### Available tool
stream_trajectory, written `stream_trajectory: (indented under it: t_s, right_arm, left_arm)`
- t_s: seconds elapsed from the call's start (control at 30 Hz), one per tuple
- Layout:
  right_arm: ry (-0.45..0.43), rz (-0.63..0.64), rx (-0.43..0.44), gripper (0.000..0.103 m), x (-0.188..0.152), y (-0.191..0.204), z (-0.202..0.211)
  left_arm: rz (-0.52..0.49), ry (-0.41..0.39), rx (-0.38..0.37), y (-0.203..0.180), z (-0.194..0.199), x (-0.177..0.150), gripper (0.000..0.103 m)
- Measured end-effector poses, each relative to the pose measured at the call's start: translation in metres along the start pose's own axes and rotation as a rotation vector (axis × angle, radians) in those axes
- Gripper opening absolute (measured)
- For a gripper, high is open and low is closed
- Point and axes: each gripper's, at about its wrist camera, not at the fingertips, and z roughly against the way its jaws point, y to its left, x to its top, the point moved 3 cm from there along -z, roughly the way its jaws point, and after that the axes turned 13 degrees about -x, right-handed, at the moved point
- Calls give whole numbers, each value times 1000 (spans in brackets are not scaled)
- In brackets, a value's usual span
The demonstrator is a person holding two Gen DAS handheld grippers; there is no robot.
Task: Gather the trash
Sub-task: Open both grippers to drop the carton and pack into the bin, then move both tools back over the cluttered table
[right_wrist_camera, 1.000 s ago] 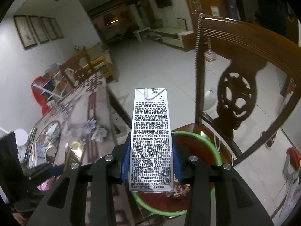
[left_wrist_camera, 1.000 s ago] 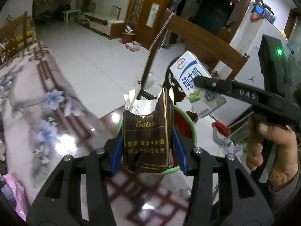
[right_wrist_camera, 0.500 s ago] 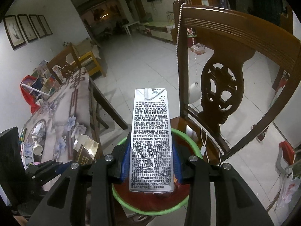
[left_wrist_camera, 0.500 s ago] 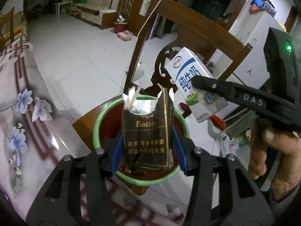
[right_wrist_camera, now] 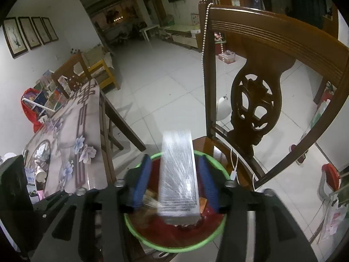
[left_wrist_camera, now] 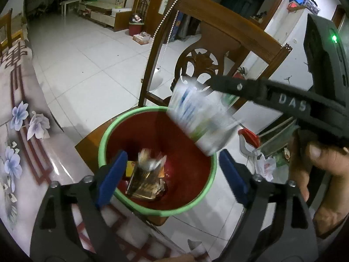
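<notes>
Trash first: brown wrapper lay inside the red bin, below the left gripper, whose jaws had just sprung wide and stood open with nothing between them. Wrapper looked thin, crumpled, near weightless; a pinch on its flat faces would do if it needed lifting again.

Right gripper had just been opening too. Milk carton sat between the blue pads with a gap on each side, blurred, probably dropping free toward the bin; contact could not be ruled out on that smear alone. Carton seemed empty, light, stiff along the folds, smooth-skinned; best held across its narrow sides.

Bin stood on the seat of a wooden chair, green rim close under both grippers. Little slack there: rim below, chair back right behind, a bead string hanging off its post. Table edge lay just beside the bin on the left. Beyond the chair, tiled floor ran open.
</notes>
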Motion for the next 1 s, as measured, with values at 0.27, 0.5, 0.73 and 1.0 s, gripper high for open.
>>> stream_trajectory:
  t_s: [0.27,0.5,0.73,1.0]
  right_arm:
    - [-38,-10,-27,91,3,3,7]
    - [-41,-22,-26,95,4,7,10]
    - [-69,21,-15,95,5,32,20]
    - [-88,85,24,95,6,78,29]
  left_arm:
    - [-9,-10,54,6,14,-8,97]
    - [14,-24,85,14,31,-14,98]
    - [26,-69,111,16,68,-25,98]
    - [95,-141,180,39,133,-44,98]
